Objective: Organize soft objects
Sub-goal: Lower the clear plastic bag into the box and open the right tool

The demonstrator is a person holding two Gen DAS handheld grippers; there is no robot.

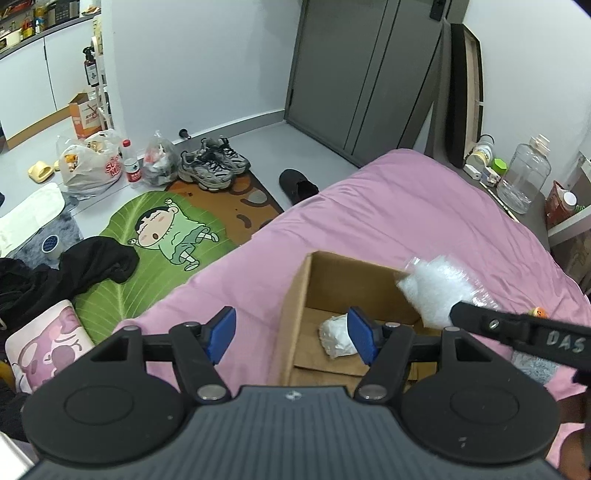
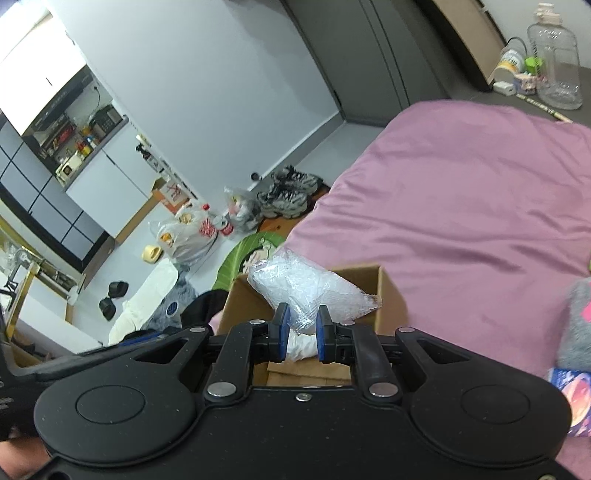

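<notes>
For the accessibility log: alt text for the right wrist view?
The right gripper pinches a plastic-wrapped white bundle above an open cardboard box on a pink bedsheet. Another white bundle shows below the jaws, apparently inside the box.

Cardboard box (image 1: 295, 295): near wall hidden behind the left gripper (image 1: 291, 334), whose right pad also covers part of the white packet (image 1: 334, 338) on the box floor; in the right wrist view the box interior is largely screened by the plastic-wrapped bundle (image 2: 306, 291) and the right gripper (image 2: 300, 332). Grey fluffy object (image 2: 578, 321) and printed package (image 2: 574, 398): both cut off by the right edge, identity undeterminable. Items on the far shelf (image 1: 44, 16): too small to identify; small orange object (image 1: 537, 312) on the bed (image 1: 406, 214): mostly hidden behind the right gripper's finger.
</notes>
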